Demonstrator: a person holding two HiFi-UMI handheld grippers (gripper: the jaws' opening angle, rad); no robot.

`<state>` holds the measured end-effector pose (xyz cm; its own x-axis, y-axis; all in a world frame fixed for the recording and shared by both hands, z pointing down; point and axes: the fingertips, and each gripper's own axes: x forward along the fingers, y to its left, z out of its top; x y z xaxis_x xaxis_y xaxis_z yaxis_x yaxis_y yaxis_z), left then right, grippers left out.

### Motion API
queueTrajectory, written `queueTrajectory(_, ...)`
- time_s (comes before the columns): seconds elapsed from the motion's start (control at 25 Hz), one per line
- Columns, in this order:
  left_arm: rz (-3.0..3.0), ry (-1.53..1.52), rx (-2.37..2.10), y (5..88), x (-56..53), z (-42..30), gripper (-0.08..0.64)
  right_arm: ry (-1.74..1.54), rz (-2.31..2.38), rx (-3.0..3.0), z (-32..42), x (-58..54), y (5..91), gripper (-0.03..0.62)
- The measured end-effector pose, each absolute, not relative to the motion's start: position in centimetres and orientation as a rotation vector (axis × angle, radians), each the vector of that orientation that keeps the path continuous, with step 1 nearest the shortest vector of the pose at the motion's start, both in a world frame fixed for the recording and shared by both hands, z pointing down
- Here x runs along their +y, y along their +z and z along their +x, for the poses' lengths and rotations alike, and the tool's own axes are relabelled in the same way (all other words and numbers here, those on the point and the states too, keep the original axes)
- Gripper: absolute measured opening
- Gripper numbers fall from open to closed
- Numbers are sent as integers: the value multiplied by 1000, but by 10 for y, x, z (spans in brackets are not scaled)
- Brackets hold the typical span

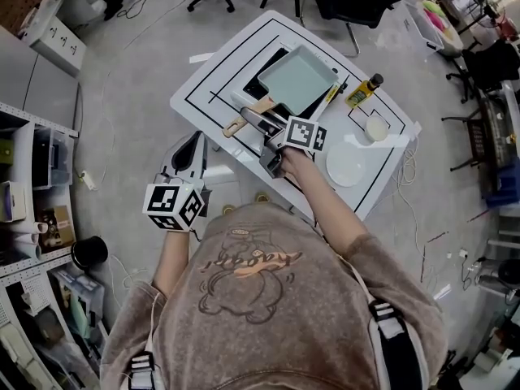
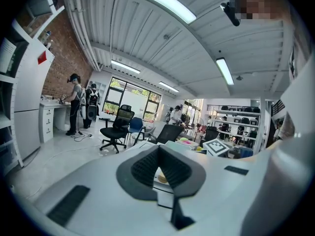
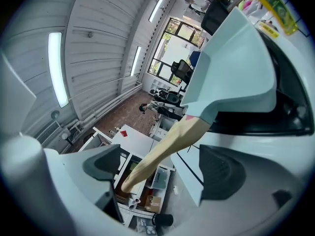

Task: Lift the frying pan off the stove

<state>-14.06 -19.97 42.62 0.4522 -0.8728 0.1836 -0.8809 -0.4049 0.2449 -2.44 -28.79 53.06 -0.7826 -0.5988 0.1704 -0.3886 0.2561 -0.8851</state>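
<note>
Table (image 1: pixel 203 88): frying pan (image 1: pixel 299 78) on stove (image 1: pixel 270 61), far centre. Pan handle (image 1: pixel 234 126) runs near-left, between the right gripper (image 3: pixel 162 168) jaws. Bottle (image 1: pixel 363 90) right of pan; cup (image 1: pixel 376 127) nearer; plate (image 1: pixel 345 166) nearest. Left gripper (image 1: pixel 186 154) off the table's near-left edge.

Lab-like workspace: office chairs (image 2: pixel 120 119), storage shelves (image 1: pixel 36 157), ceiling strip lights (image 2: pixel 157 1), line-marked table (image 1: pixel 213 78).

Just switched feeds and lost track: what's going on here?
The right claw is open around the pan's wooden handle and has not yet closed on it. The pan sits on the stove. The left claw is shut, empty and held low at the person's side.
</note>
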Motion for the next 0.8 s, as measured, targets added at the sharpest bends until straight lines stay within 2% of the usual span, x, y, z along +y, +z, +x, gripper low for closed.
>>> queueTrajectory(0.56, 2363, 20, -1511, 430, -202, -143, 6, -1582, -884, 2329, -47, -302, 538, 426)
queueTrajectory(0.8, 2341, 4, -1526, 430, -203, -147, 6, -1559, -885, 2384, -53, -304, 538, 337)
